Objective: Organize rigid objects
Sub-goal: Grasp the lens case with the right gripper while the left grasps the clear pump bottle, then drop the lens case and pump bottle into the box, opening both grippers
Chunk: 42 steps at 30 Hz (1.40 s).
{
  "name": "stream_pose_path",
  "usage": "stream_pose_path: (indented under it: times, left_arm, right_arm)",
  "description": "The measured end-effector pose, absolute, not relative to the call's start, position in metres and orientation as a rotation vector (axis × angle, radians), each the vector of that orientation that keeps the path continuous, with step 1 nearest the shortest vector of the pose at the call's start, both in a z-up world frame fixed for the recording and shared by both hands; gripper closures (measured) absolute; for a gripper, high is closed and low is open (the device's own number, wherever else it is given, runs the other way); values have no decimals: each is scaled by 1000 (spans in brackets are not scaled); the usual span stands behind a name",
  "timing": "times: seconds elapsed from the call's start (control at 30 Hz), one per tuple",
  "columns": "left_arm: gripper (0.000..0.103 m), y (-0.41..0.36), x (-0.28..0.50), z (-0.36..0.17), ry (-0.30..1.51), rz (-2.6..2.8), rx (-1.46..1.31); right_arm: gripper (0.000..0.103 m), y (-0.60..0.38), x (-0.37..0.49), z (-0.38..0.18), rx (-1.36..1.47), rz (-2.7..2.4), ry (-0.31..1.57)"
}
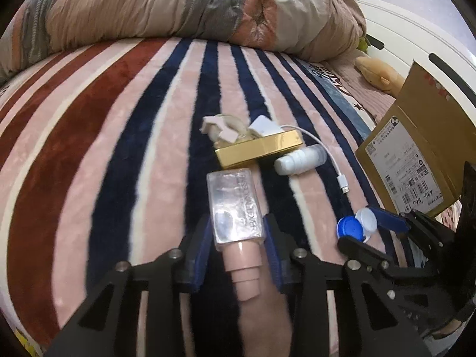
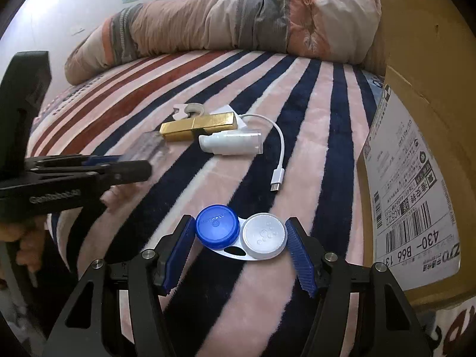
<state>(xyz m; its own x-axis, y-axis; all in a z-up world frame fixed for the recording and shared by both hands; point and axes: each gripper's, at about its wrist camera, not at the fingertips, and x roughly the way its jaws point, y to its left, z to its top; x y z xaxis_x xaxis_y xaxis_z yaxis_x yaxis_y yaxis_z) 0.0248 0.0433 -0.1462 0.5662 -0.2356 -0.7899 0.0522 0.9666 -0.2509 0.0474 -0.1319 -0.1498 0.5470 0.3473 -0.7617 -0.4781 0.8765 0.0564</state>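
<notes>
Covering the bed, a striped blanket (image 1: 119,136) carries everything, with a rolled quilt (image 1: 178,9) along its far edge. At the right stands a cardboard box (image 2: 422,136), label facing in. Near the middle lie a gold box (image 1: 261,151), a white tube (image 2: 230,142) just beside it, and a white cable (image 2: 281,154) curling toward the box. The left gripper (image 1: 238,235) is clamped on a clear bottle (image 1: 235,205), its 2 blue pads against the sides; it seems lifted, though I cannot tell. The right gripper (image 2: 239,238) squeezes a lens case (image 2: 241,235) with 2 caps, 1 blue, 1 white.
</notes>
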Motion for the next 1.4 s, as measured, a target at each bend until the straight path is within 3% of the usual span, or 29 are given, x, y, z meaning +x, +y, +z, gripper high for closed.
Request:
stream_pose_path:
  times: [0.3,0.37,0.53,0.77,0.93,1.1,1.4]
  left_arm:
    - [67,40,36,-156,950,-83,-209]
    - [74,38,37,-156,946,-53,-193]
    - [75,44,28,-143,917,-72,-178]
    - [75,44,3,-61,767,-96,-92]
    - [75,9,-8,21,622,-209,-13]
    - [75,-51,-5,71,574,-401,19]
    - [75,-162,32,66,699,-625,94]
  right_arm:
    - [44,-120,46,-150,-177,496,866]
    - [44,-121,45,-152,-161,495,861]
    - [44,-119,38,-140,-183,517,822]
    - [44,-117,17,-72,-156,653,656]
    - [44,-151,-1,-2,-103,663,470]
    - [44,-216,-7,34,-62,499,388]
    - [44,-300,27,-13,-23,262,591]
